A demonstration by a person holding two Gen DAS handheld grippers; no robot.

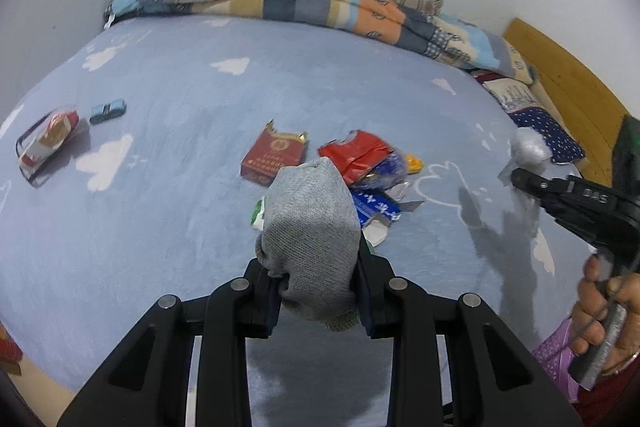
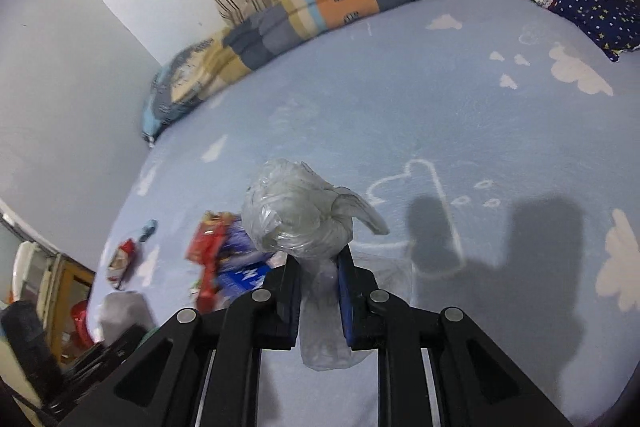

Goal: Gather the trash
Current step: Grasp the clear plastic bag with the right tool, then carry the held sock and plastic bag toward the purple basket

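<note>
Left gripper (image 1: 316,291) clamped on grey knit sock (image 1: 310,227), held above bed (image 1: 180,227). Right gripper (image 2: 319,301) clamped on knotted clear plastic bag (image 2: 298,219), contents unclear. Mid-bed: red cigarette pack (image 1: 274,157), open-topped, touching wrapper pile (image 1: 374,173). Left edge: snack packet (image 1: 48,141), small blue box (image 1: 107,110).

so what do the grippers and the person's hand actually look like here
Both are matte black plastic two-finger grippers, left and right, with angular linkage arms, round silver pivot pins and blue-edged finger pads. Seen from the left wrist camera, the right one carries white lettering and a grey tape-wrapped handle. The bare right hand wears a thin bangle, with a purple patterned sleeve below.
</note>
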